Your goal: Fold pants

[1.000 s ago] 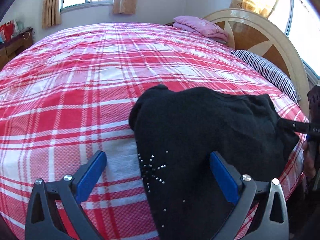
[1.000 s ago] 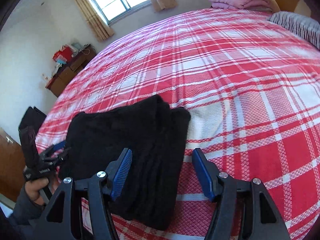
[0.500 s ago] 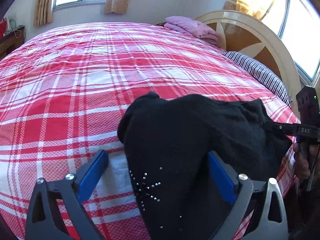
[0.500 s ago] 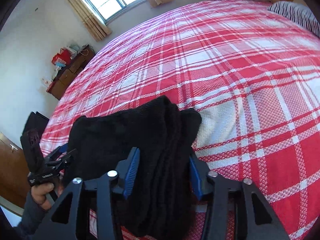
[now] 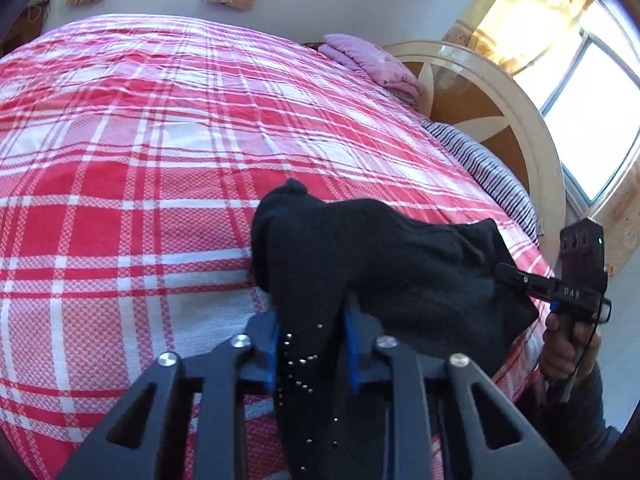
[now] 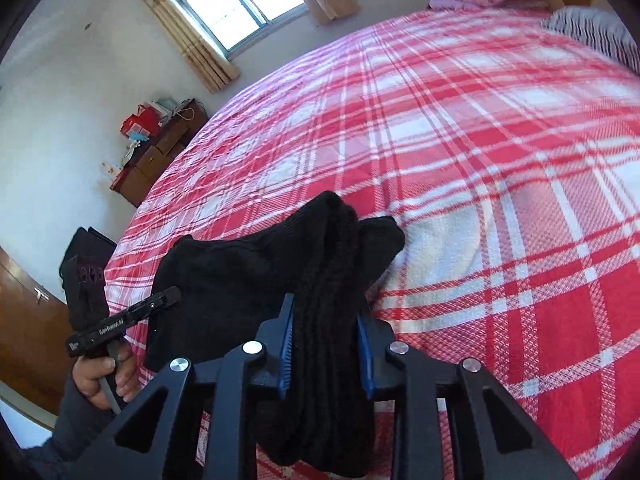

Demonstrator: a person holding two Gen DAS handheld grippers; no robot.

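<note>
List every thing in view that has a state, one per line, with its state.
Left tongs: closing, black pants fabric pinched between the blue pads.
Right tongs: closing on the pants' thick bunched end.
Black knit pants with small studs: folded, partly lifted off the bed.
Red-and-white plaid bedspread: spread flat.
Pink folded blanket: folded, by the headboard.

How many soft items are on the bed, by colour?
Black: 1, the pants
Pink: 1, the folded quilt near the headboard
Striped: 1, the pillow
Total: 3, all on the red plaid bedspread
</note>
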